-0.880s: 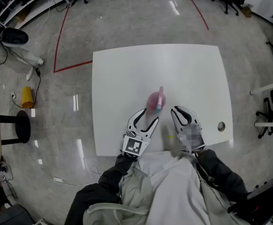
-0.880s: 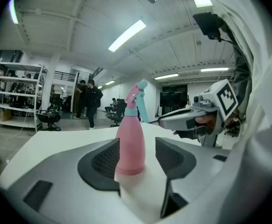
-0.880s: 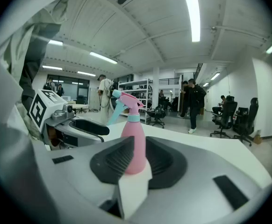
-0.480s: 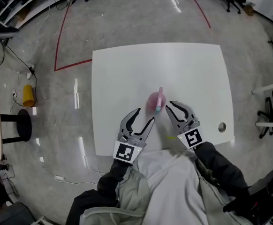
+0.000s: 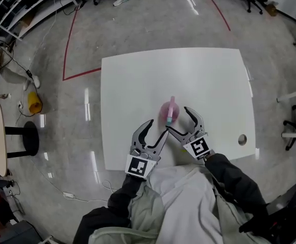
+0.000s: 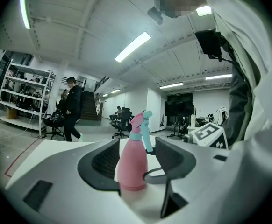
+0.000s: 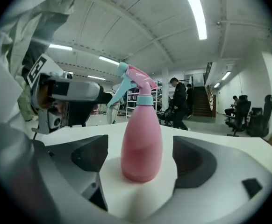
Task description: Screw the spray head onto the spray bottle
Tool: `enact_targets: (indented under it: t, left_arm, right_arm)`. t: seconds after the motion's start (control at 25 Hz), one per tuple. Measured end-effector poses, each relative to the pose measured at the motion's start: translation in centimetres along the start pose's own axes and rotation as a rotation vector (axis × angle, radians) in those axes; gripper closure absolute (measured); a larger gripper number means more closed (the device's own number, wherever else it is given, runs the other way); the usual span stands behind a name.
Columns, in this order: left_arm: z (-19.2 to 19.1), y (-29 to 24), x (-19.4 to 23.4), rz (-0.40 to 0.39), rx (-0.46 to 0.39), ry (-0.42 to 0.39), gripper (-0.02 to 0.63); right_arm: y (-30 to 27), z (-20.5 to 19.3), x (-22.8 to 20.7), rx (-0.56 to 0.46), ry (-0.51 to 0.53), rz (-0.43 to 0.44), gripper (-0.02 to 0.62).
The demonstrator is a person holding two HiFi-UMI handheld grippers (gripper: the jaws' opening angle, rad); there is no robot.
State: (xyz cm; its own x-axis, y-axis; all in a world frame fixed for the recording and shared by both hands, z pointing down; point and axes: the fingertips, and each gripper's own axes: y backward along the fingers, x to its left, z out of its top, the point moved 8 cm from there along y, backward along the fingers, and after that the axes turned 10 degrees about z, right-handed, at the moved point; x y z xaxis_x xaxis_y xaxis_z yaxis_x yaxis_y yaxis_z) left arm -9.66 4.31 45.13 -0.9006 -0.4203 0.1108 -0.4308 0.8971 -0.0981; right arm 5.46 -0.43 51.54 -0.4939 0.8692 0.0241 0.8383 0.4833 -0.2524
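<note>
**Both tongs open at the upright bottle**

Lower centre: our left gripper [image 5: 157,128] has its jaws apart, just short of the bottle [image 5: 167,112], which stands mid-frame on the table [image 5: 138,75]. The spray head [image 7: 135,80] appears seated. Our right gripper [image 5: 179,121], jaws wide, brackets the body untouched. We judge it best to clamp the body first, then turn the head squarely.

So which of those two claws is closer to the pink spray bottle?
Right. The right gripper has the bottle standing in the mouth of its open jaws, untouched. The left gripper, also open, sits just short of the bottle, on its near left.
</note>
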Motion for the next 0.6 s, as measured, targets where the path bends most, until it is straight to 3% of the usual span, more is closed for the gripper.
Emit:
enact_targets:
  t: [0.2, 0.36, 0.52, 0.6]
  left_arm:
    - [0.4, -0.9, -0.7, -0.006, 0.0, -0.028, 0.357]
    - [1.0, -2.5, -1.8, -0.033, 0.001, -0.058, 0.357]
    - [2.4, -3.2, -1.9, -0.047, -0.02, -0.093, 0.332]
    - [3.0, -4.1, -2.2, -0.076, -0.022, -0.164, 0.307]
  right_arm:
    - [-3.6, -0.6, -1.3, -0.027, -0.029, -0.022, 0.195]
    - [-5.1, -0.5, -3.0, 0.011, -0.063, -0.015, 0.195]
    - [-5.7, 0.0, -2.4, 0.042, -0.001, -0.004, 0.195]
    - [-5.5, 0.0, -1.8, 0.058, 0.042, -0.004, 0.195]
